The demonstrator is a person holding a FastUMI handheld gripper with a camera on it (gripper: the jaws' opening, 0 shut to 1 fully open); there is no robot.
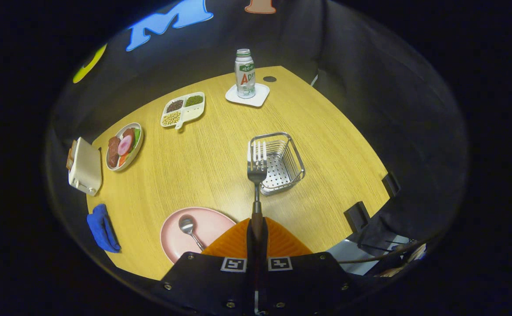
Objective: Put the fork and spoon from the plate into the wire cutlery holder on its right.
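We see the tongs (256,228) clamped on the fork (257,164), tines overlapping the holder (282,163); spoon (190,231) on the plate (209,221) beside it.

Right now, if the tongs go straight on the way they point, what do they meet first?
The tongs, shut on the fork, point at the wire cutlery holder. The fork's tines would probably reach its near rim first; depth is unclear.

1 camera on the gripper, high over the table, looking forward and down.

The view runs along the 2 orange fingers (238,243) of the gripper (257,228), closed on the fork (257,169) handle. It faces across the wooden table (334,131) toward the far bottle (245,72); the wire holder (280,164) sits just ahead, the pink plate (172,239) near below.
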